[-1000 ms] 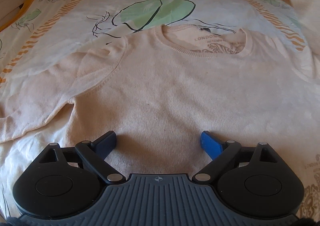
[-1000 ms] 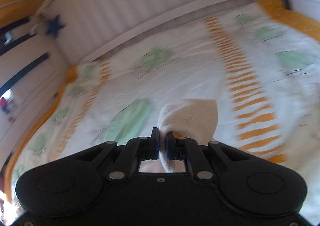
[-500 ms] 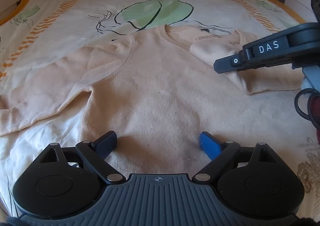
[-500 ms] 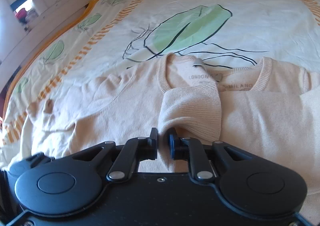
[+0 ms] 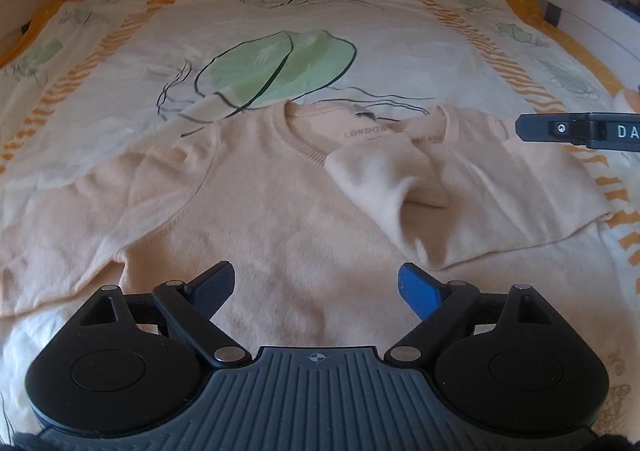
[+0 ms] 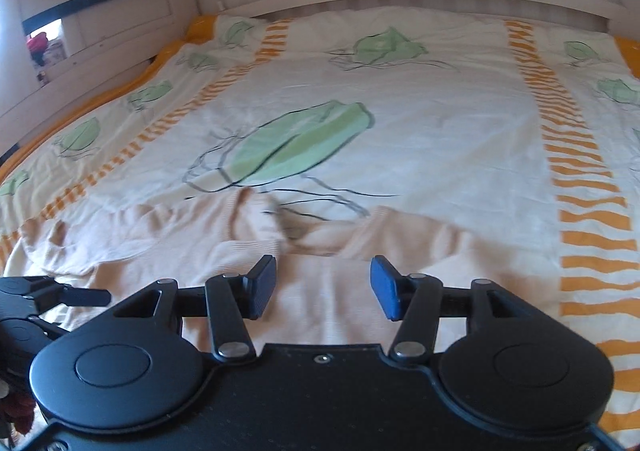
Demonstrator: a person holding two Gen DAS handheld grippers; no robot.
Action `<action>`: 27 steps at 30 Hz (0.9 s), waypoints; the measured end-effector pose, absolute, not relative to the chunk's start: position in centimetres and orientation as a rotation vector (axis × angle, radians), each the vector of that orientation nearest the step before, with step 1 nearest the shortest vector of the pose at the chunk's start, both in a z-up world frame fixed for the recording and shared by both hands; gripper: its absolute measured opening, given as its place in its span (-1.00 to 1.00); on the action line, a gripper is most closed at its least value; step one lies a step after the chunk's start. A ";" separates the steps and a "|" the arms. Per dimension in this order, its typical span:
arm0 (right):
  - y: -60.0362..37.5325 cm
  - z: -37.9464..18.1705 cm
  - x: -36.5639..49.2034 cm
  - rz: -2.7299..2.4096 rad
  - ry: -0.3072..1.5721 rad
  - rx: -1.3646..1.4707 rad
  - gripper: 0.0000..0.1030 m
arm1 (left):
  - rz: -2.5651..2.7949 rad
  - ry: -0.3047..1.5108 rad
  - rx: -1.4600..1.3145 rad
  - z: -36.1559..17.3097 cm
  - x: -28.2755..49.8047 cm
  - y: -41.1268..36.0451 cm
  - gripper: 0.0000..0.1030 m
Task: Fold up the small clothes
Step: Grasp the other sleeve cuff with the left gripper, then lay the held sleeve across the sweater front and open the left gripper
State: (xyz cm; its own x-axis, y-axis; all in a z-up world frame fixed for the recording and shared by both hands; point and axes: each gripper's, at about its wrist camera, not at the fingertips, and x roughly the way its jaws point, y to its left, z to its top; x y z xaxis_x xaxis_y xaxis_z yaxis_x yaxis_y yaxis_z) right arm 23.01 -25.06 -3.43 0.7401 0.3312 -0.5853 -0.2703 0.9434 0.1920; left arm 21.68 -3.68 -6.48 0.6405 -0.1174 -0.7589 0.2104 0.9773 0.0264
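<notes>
- Right gripper (image 6: 323, 287): jaws opening, nothing pinched between them. Left gripper (image 5: 316, 285) gapes wide, empty, over the hem.
- Bedspread (image 6: 420, 123) carries the cream sweater (image 5: 280, 219), lying flat.
- Right sleeve (image 5: 384, 179) lies folded across the chest; risk: it looks bunched and may slide off when handled.

My right claw (image 6: 323, 283) is opening, having let the cream knitted sweater's sleeve (image 5: 384, 175) drop across its chest.

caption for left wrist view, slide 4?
Open left gripper over cream sweater, one sleeve folded across its chest.
</notes>
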 end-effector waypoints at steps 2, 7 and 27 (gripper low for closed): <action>-26.4 -3.7 23.3 0.300 0.650 0.097 0.16 | -0.204 0.827 0.158 -6.1 21.9 -5.2 0.72; -29.5 -4.3 24.0 0.258 0.635 0.179 0.16 | -0.215 0.808 0.229 -6.3 23.7 -8.2 0.71; -38.5 -4.5 25.5 0.053 0.680 0.376 0.23 | -0.192 0.555 0.107 0.1 25.9 -4.1 -0.86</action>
State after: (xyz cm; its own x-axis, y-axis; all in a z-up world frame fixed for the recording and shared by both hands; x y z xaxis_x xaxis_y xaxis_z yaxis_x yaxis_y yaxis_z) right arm 25.47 -38.50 -4.52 0.7788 0.1696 -0.6039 0.0734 0.9315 0.3562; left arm 25.95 -4.15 0.09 0.8325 -0.1522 -0.5327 0.2099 0.9765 0.0490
